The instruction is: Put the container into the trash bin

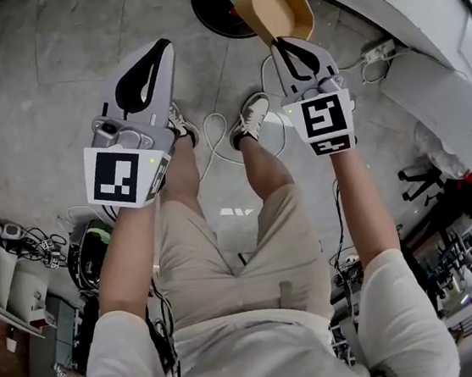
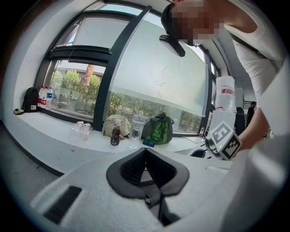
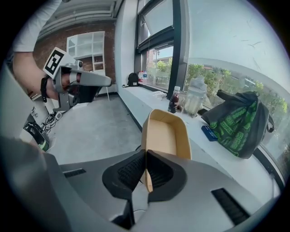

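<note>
The person wears a white short-sleeved shirt (image 1: 266,363), beige shorts (image 1: 226,244) and pale sneakers (image 1: 252,116). The left gripper (image 1: 165,46) and right gripper (image 1: 288,44) have light grey shells and black ribbed jaws. Each bears a white cube (image 1: 328,119) with black square markers.

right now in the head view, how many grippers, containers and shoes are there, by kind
grippers: 2, left gripper and right gripper
tan container: 1, pinched in the right gripper
shoes: 2
total: 5
</note>
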The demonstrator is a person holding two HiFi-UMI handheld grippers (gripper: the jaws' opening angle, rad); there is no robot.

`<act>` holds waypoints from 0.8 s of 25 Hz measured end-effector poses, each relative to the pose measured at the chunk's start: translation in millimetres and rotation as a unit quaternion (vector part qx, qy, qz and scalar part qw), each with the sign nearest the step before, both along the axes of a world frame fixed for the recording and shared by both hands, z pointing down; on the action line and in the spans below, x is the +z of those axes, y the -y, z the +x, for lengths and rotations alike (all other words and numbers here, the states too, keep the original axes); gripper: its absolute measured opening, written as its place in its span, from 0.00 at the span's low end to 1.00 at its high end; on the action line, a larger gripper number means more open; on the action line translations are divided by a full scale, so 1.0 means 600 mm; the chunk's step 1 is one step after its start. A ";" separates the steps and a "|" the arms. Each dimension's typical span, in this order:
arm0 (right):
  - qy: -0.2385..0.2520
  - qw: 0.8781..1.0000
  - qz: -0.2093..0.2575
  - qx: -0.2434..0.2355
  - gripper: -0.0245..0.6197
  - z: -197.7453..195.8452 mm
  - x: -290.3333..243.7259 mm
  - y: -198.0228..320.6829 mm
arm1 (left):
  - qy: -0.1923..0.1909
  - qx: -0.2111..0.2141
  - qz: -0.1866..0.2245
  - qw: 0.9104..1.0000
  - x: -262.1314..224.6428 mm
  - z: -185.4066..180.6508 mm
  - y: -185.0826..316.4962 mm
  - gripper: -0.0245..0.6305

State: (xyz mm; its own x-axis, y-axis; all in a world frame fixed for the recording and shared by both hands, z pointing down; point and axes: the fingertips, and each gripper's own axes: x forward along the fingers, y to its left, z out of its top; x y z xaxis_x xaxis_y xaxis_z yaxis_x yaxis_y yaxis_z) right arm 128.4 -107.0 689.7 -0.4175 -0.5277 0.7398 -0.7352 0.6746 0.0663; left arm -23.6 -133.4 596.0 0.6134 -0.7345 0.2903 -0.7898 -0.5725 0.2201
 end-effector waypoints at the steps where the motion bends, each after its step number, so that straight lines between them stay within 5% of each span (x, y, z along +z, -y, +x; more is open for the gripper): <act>1: 0.000 1.000 -0.002 -0.003 0.06 -0.002 0.005 0.000 | 0.003 0.001 -0.002 1.000 0.005 -0.003 0.002 0.07; 20: -0.011 1.000 -0.009 -0.020 0.06 -0.023 0.123 0.030 | 0.013 0.010 -0.009 1.000 0.135 -0.029 0.030 0.07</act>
